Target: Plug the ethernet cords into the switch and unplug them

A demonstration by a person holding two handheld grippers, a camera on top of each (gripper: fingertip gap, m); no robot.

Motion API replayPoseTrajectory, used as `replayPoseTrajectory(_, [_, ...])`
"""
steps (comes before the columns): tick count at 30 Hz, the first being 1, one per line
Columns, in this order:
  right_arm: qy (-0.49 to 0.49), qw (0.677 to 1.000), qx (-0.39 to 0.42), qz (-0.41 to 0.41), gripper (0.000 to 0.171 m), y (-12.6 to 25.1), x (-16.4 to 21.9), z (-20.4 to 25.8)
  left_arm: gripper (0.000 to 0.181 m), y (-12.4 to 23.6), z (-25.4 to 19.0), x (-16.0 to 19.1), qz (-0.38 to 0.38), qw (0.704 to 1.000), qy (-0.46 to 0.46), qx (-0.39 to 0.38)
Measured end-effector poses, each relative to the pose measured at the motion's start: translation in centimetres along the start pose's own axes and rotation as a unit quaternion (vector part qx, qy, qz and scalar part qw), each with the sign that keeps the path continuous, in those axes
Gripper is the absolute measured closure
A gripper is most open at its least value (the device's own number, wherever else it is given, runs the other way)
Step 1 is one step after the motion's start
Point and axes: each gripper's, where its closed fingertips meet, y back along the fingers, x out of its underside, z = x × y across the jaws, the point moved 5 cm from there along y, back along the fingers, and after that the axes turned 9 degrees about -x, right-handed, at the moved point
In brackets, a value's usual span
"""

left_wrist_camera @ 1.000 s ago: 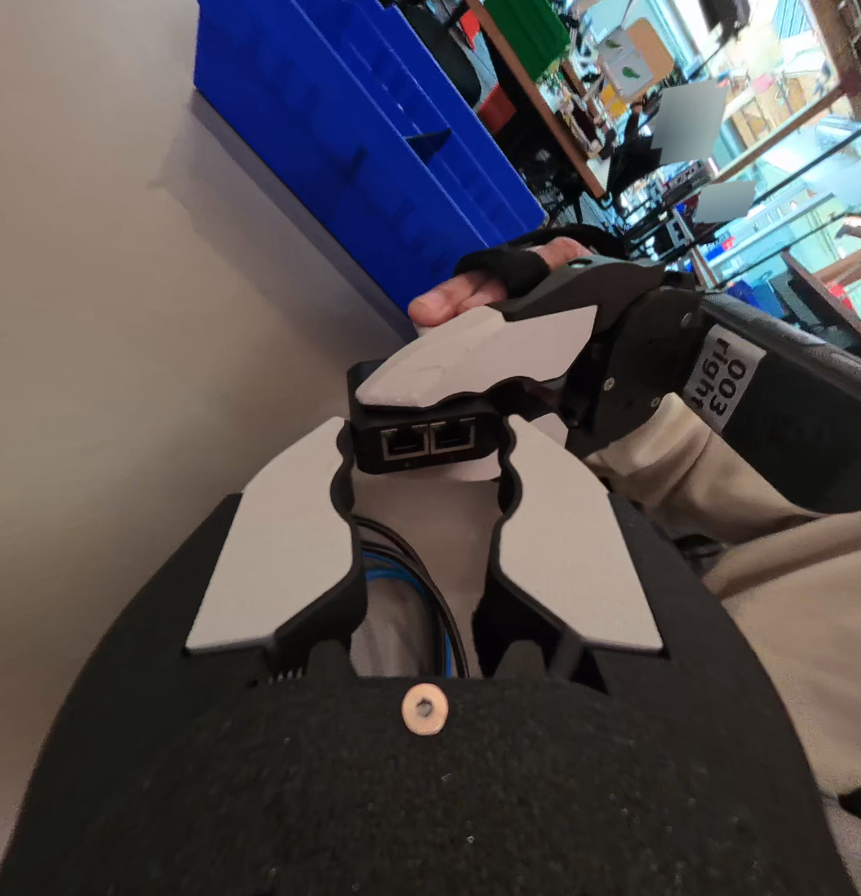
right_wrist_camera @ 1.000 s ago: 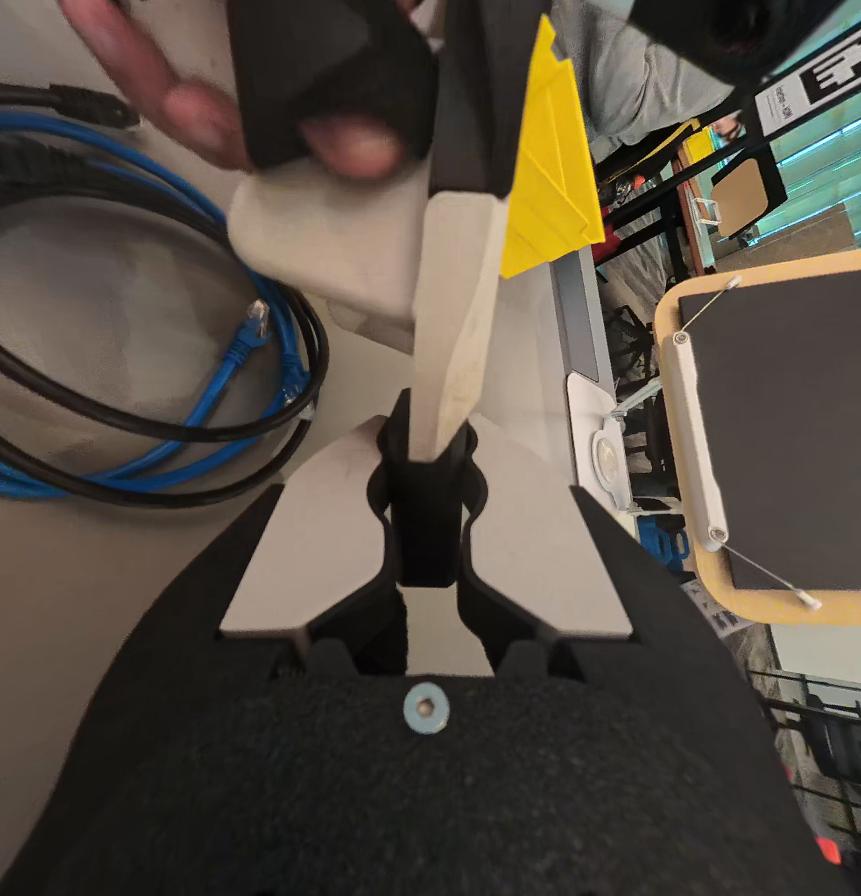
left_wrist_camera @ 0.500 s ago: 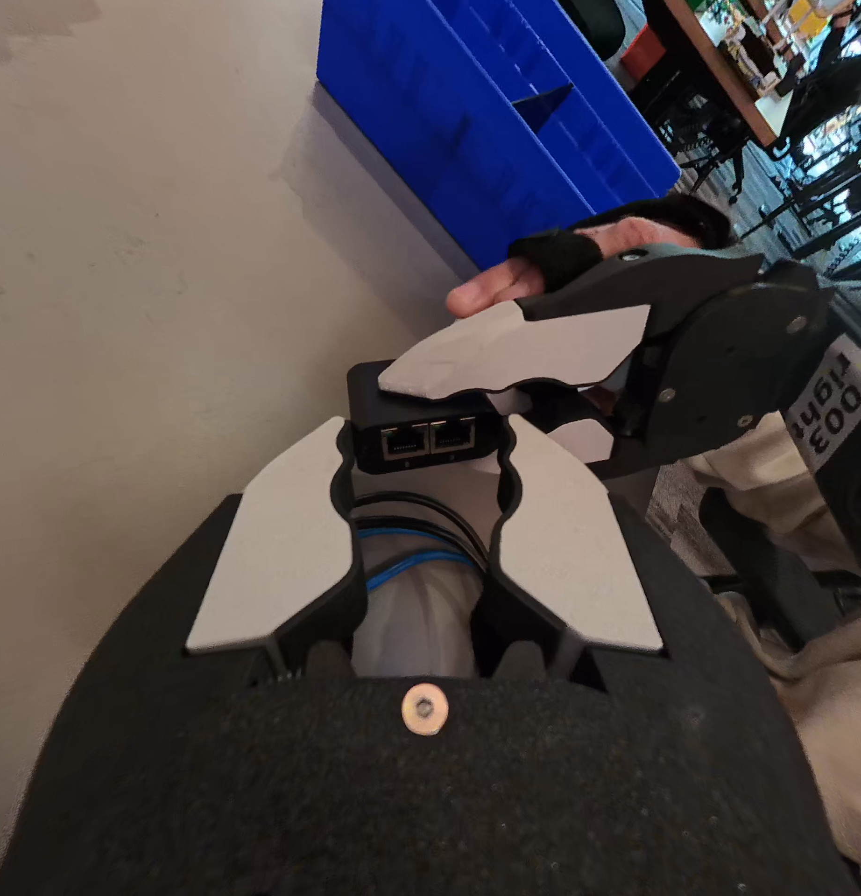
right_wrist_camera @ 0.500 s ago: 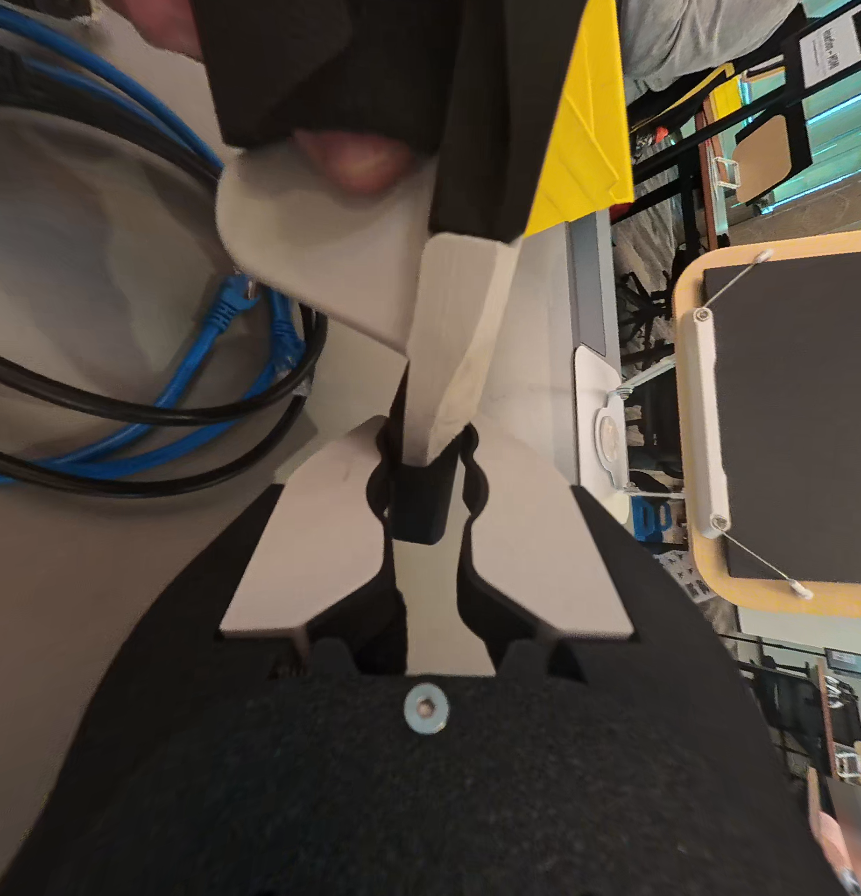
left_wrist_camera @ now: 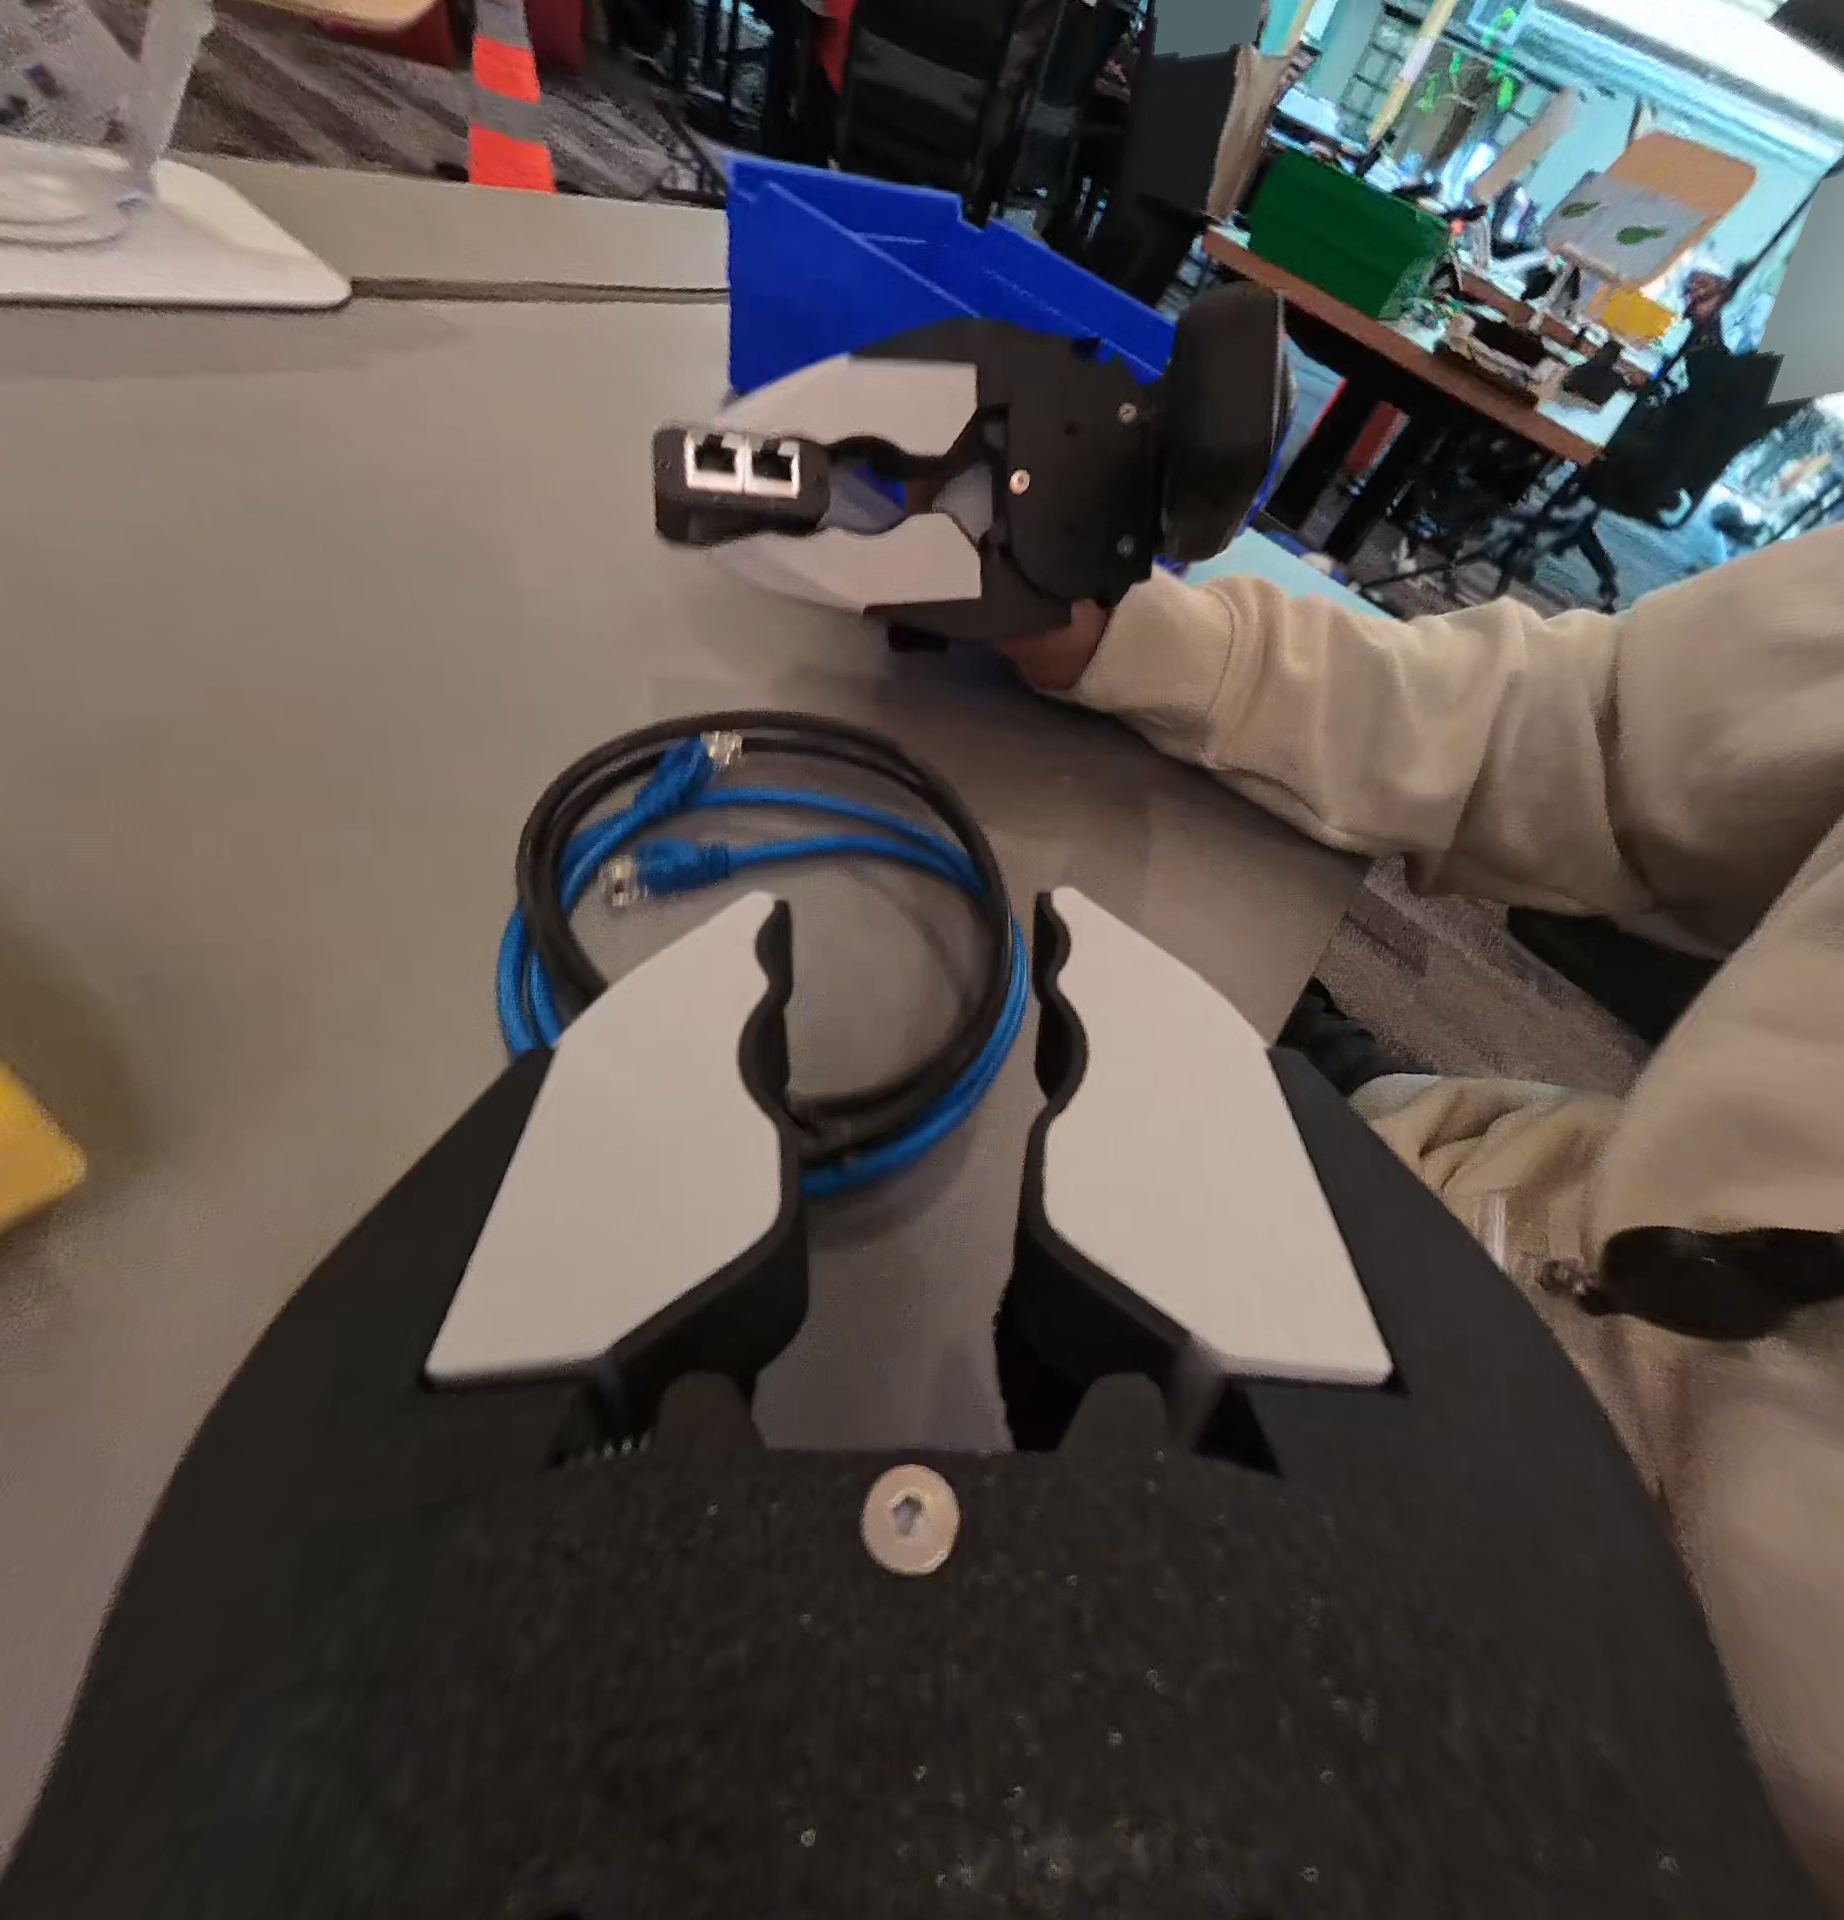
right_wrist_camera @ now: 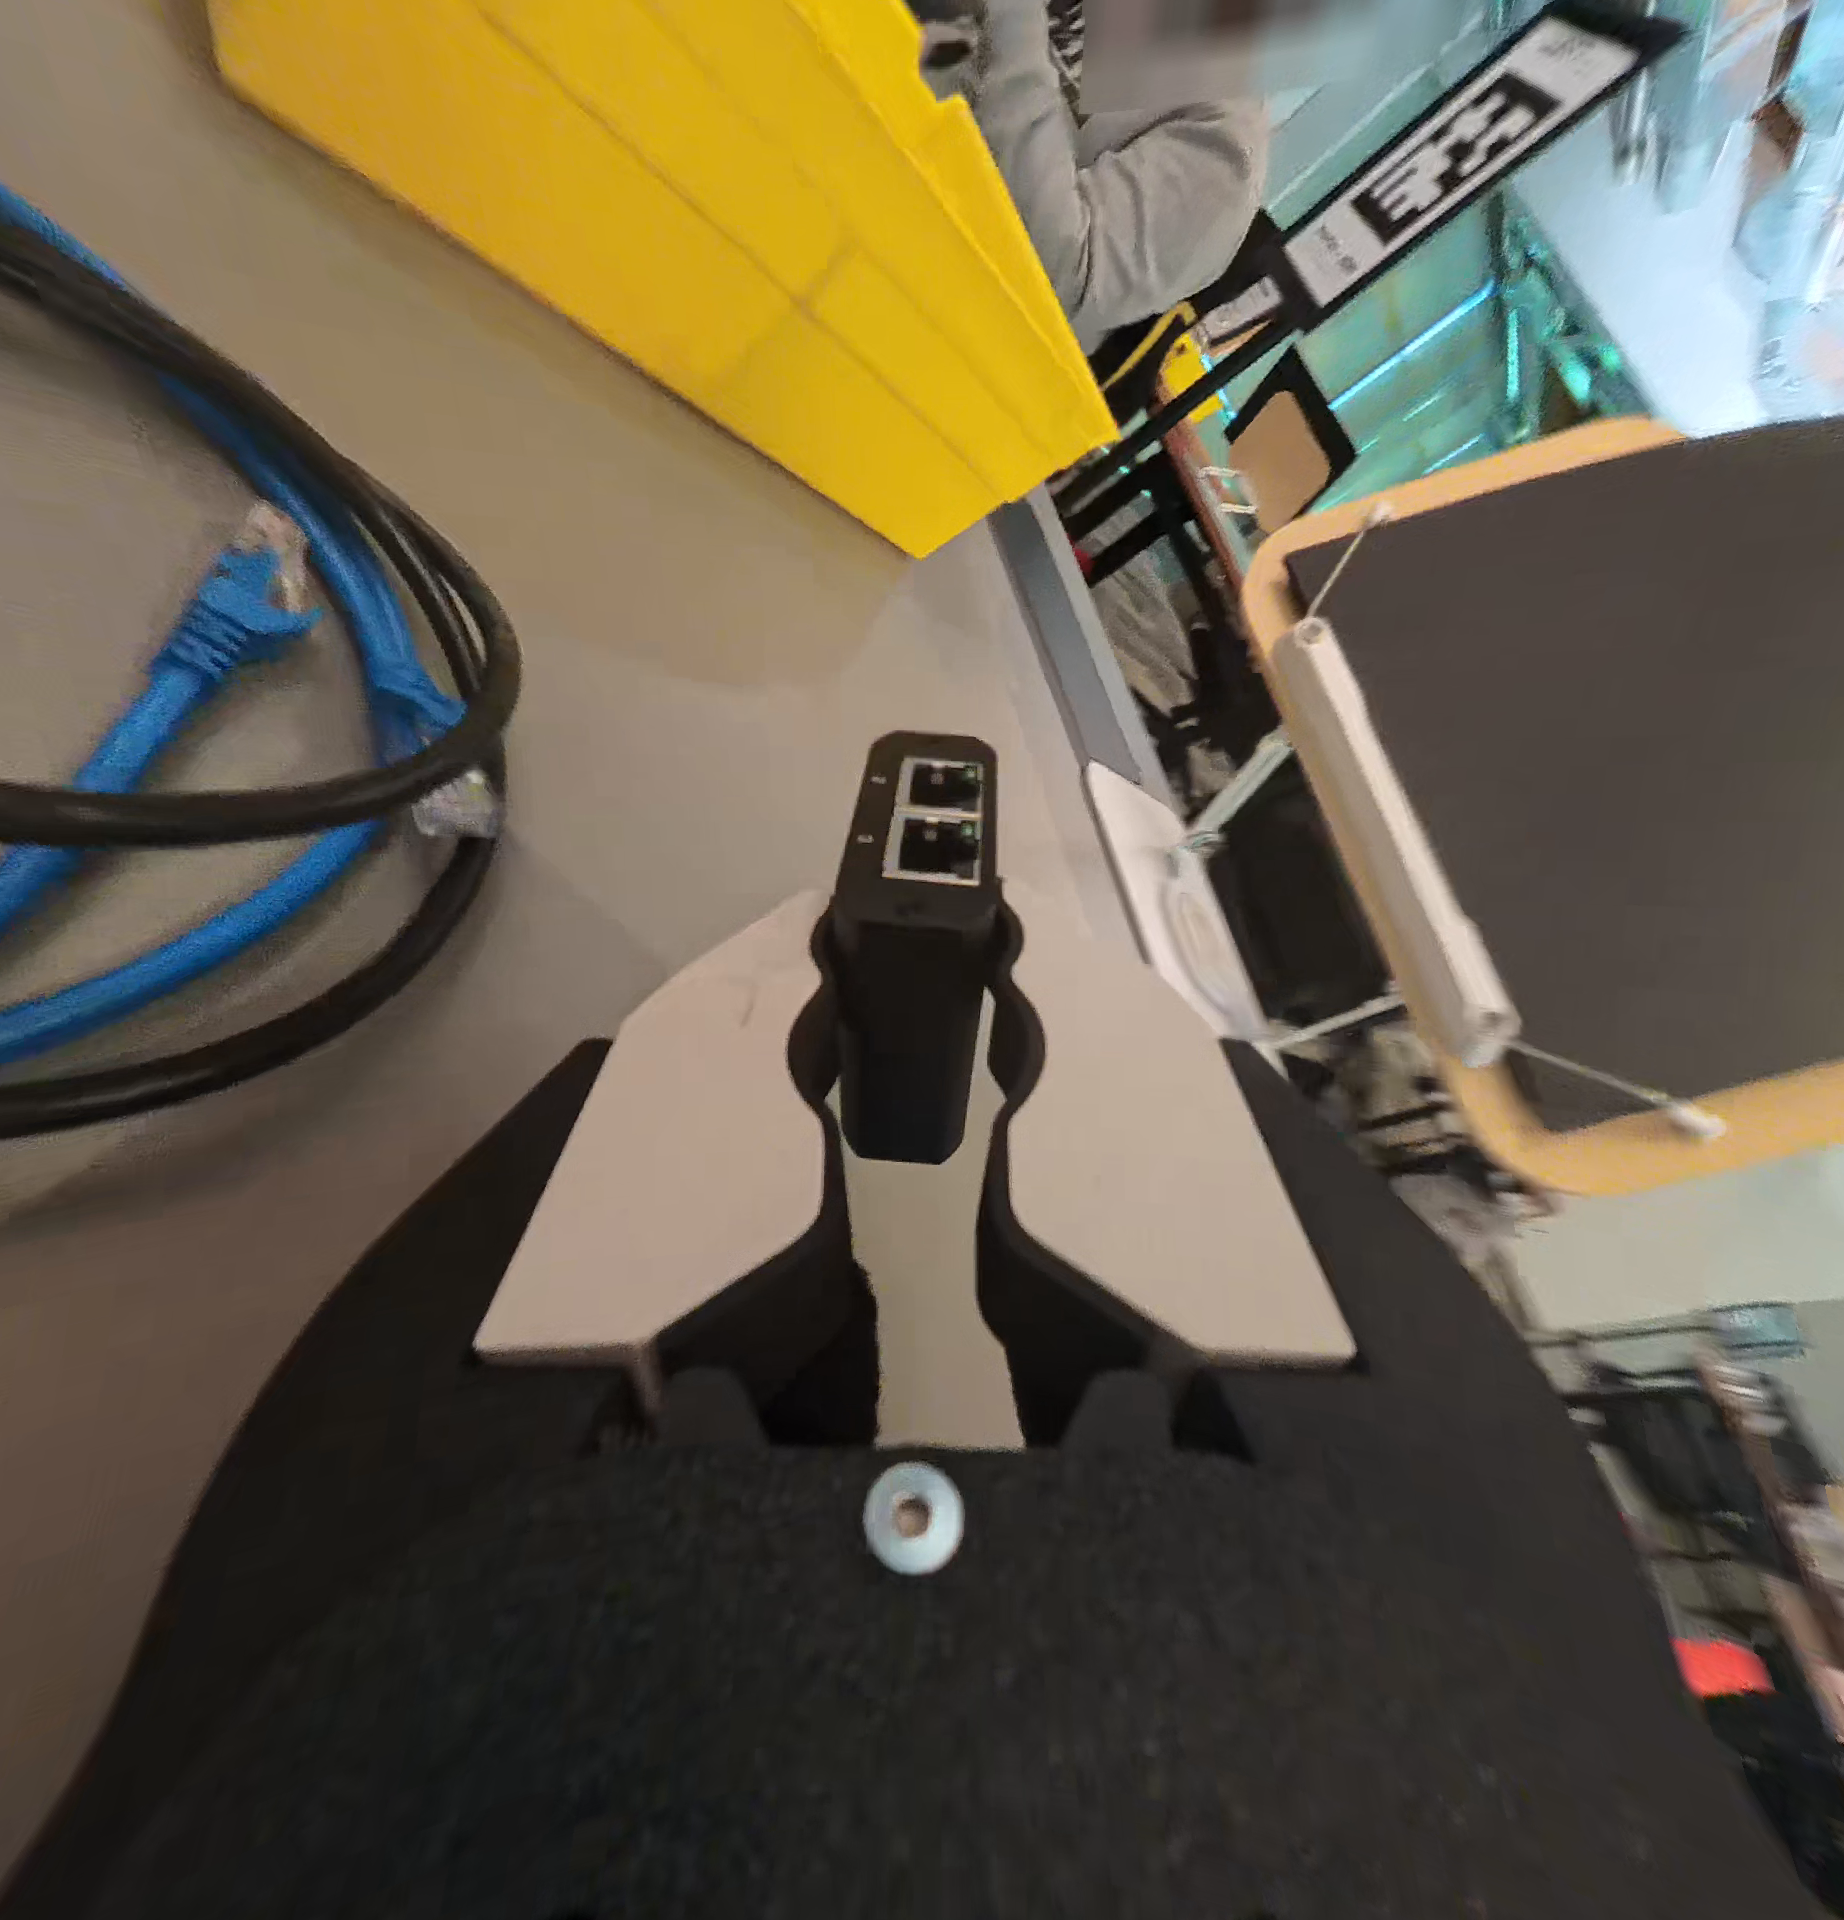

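My right gripper is shut on the small black switch and holds it above the grey table, its two empty ports facing away from the camera. In the left wrist view the right gripper holds the switch beyond the cords. My left gripper is open and empty, above a coil of blue cord and black cord lying on the table. Two blue plugs lie loose inside the coil. The coil also shows at the left of the right wrist view.
A blue bin stands behind the right gripper. A yellow bin stands at the table's far side in the right wrist view, and its corner shows in the left wrist view. A white pad lies at the back left. The table edge runs to the right.
My left gripper has let go of the switch, opened and pulled back over the cord coil. The right gripper keeps hold of the switch and now carries it alone.
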Motion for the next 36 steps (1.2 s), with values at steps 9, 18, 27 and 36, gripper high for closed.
replayPoseTrajectory(9, [-0.005, 0.999, 0.008, -0.032, 0.147, 0.7, -0.4, -0.6, 0.137, 1.8, 1.6, 1.4, 0.011, 0.997, 0.005, -0.073])
replayPoseTrajectory(18, [-0.013, 1.000, 0.003, -0.019, 0.147, 0.7, 0.0, -0.5, 0.147, 0.9, 4.1, 4.5, 0.132, 0.978, 0.060, -0.148])
replayPoseTrajectory(27, [0.004, 1.000, 0.002, -0.008, 0.147, 0.5, 0.1, -0.1, 0.127, -2.4, 1.3, 6.0, 0.140, 0.945, 0.184, -0.232])
replayPoseTrajectory(36, [-0.037, 0.999, -0.006, -0.028, 0.147, 1.2, 0.3, -0.6, 0.159, -3.1, 2.7, 2.7, 0.131, 0.953, 0.113, -0.248])
